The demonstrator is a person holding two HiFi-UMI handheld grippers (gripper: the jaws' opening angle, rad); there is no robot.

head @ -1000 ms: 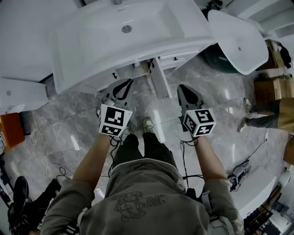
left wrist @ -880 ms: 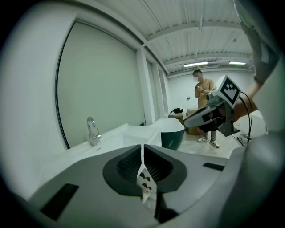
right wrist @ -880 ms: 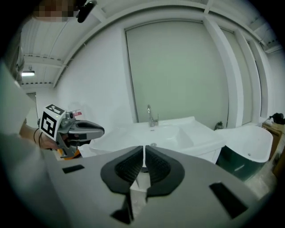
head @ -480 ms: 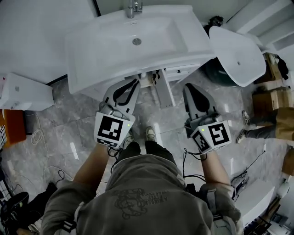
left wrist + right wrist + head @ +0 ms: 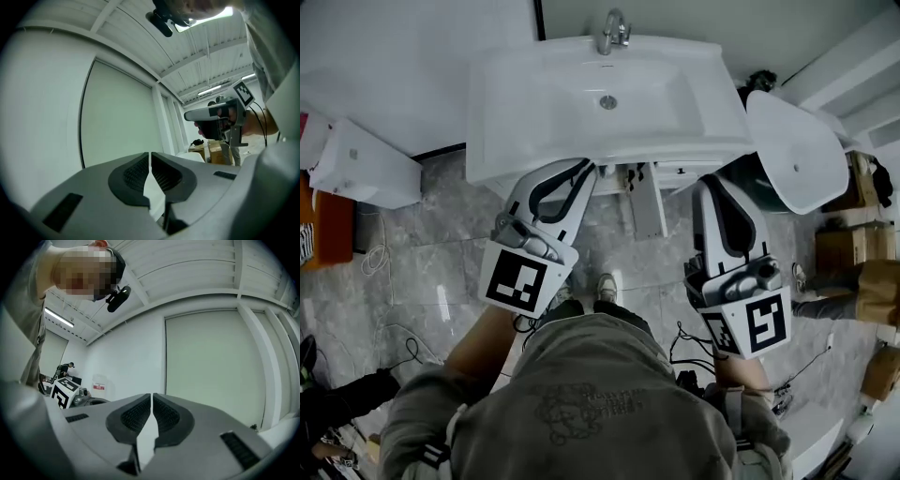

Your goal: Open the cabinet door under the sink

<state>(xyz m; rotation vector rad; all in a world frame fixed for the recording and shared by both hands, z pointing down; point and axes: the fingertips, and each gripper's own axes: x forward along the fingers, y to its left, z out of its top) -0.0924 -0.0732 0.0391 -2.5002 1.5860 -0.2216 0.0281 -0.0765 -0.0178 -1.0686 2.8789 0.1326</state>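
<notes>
Since a second ago we've raised both claws; left claw (image 5: 583,168) and right claw (image 5: 704,184) are pressed together, empty, poised before the cabinet (image 5: 675,172) under the sink (image 5: 581,103), upper centre.

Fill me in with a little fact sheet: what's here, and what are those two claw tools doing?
floor: grey marble tiles
sink: white basin seen from above, faucet at its back
cabinet: only a sliver shows under the basin; door state cannot be told
left gripper: jaws together, empty, tip near the basin's front edge
right gripper: jaws together, empty, tip near the same edge
</notes>
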